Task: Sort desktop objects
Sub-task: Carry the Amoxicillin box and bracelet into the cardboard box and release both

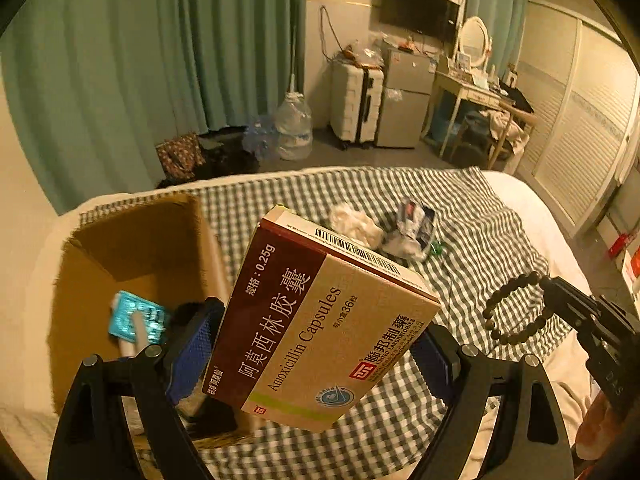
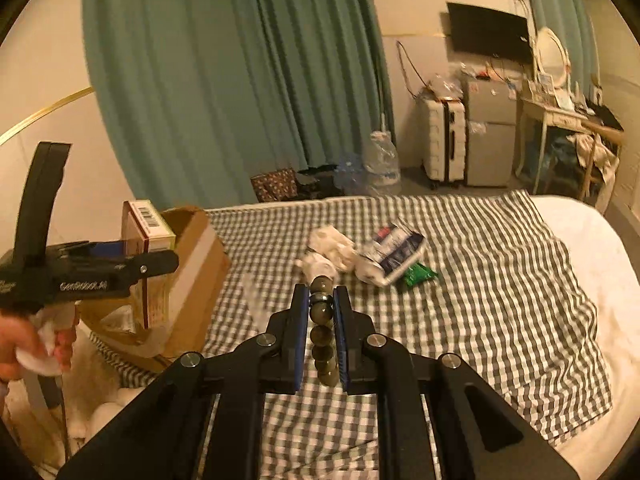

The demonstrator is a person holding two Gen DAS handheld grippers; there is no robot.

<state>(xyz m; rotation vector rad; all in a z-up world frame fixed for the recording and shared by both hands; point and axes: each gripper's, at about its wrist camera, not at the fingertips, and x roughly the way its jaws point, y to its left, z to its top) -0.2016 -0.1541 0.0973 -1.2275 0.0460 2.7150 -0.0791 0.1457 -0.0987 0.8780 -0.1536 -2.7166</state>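
Amoxicillin box (image 1: 320, 320) is clamped between the wide-set pads of the left gripper (image 1: 308, 344), held in the air just beside the open cardboard box (image 1: 132, 248), where a blue packet (image 1: 136, 316) already lies. To the right, on the checked cloth (image 1: 472, 208), crumpled tissue (image 1: 356, 220) and a wrapper (image 1: 416, 224) remain. Farther right, the right gripper (image 2: 322, 316) is closed on a bead bracelet (image 2: 322, 312). I judge both items are being carried; next, each must be released over its container.

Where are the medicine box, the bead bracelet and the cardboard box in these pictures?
medicine box (image 1: 320, 320): left wrist view, on its printed front face.
bead bracelet (image 2: 321, 314): right wrist view, on a bead between the jaws.
cardboard box (image 1: 160, 236): left wrist view, on its inner back wall.
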